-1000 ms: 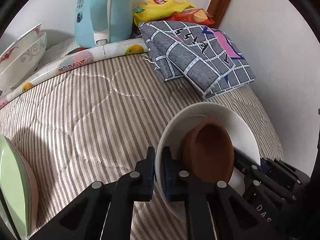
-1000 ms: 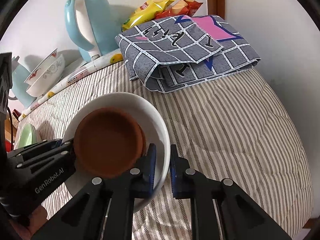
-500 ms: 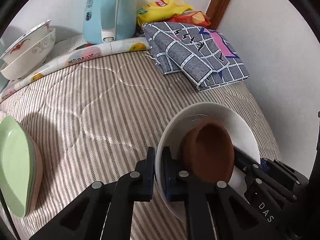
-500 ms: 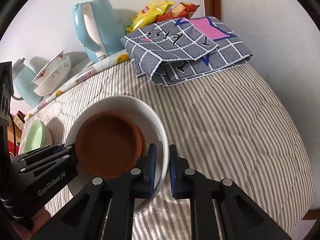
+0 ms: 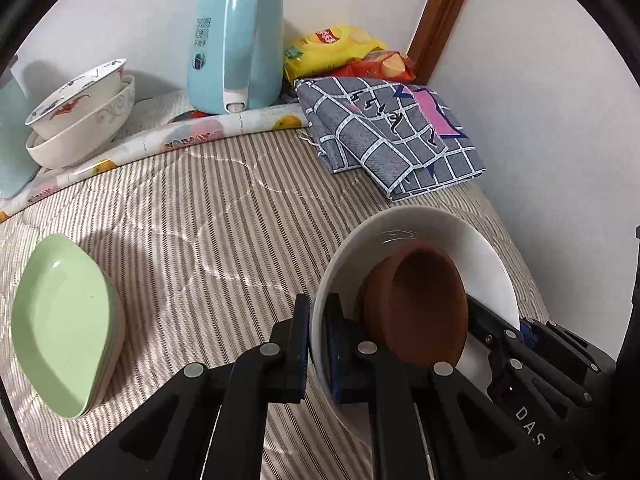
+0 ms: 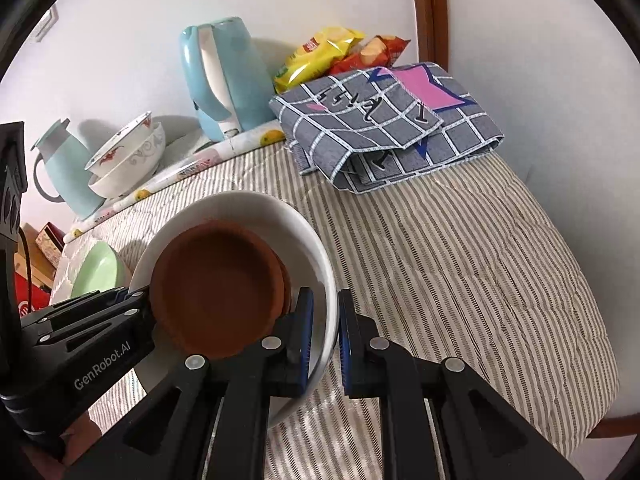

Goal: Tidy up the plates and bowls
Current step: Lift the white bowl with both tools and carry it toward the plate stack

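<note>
A white deep plate (image 5: 440,232) (image 6: 256,208) holds stacked brown saucers (image 5: 420,304) (image 6: 216,284) and hangs above the striped quilted tabletop (image 5: 200,220). My left gripper (image 5: 318,344) is shut on its left rim. On the opposite rim my right gripper (image 6: 326,340) is shut. Each gripper's black body shows in the other's view. A stack of green plates (image 5: 60,320) (image 6: 96,276) sits at the table's left. Two patterned white bowls (image 5: 80,120) (image 6: 128,156) are nested at the back left.
A light blue kettle (image 5: 232,40) (image 6: 224,76) stands against the back wall. Snack bags (image 5: 332,48) and a folded grey checked cloth (image 5: 392,132) (image 6: 384,124) lie at the back right. A teal jug (image 6: 64,168) stands far left. A rolled fruit-print mat (image 5: 180,144) crosses the back.
Both grippers have risen and drawn back with the white plate held between them. More of the table shows, and the green plates have come fully into the left wrist view.
</note>
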The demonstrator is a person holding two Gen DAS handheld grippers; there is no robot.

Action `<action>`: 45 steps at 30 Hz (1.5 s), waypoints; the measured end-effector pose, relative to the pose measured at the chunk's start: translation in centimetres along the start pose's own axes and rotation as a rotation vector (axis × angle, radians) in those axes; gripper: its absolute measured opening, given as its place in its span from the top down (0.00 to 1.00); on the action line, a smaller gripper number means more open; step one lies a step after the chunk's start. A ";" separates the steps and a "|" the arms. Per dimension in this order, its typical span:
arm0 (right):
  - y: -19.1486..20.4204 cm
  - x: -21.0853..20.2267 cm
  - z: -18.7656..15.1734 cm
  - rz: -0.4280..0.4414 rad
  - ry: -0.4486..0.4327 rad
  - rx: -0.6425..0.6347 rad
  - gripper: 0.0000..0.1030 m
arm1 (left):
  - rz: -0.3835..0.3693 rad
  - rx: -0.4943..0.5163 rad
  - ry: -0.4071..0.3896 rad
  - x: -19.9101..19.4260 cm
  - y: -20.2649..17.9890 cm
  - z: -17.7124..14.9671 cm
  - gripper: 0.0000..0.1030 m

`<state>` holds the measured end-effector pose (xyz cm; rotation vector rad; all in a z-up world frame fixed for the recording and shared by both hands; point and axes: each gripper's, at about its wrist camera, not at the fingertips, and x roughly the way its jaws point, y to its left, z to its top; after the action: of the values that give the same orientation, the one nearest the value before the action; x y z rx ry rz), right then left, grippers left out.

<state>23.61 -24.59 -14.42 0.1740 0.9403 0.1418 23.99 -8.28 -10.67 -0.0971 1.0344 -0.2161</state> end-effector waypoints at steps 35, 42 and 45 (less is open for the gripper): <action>7.2 -3.3 -1.0 0.029 -0.059 -0.054 0.89 | 0.026 -0.026 -0.071 -6.4 6.1 -1.3 0.92; 8.3 -3.1 -1.2 0.041 -0.057 -0.061 0.89 | 0.032 -0.041 -0.074 -6.8 7.3 -1.5 0.92; 8.9 -2.9 -1.2 0.044 -0.055 -0.063 0.89 | 0.034 -0.045 -0.075 -6.9 7.8 -1.5 0.92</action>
<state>20.51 -16.41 -10.96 0.1396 0.8761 0.2064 20.32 0.87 -7.07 -0.1269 0.9660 -0.1570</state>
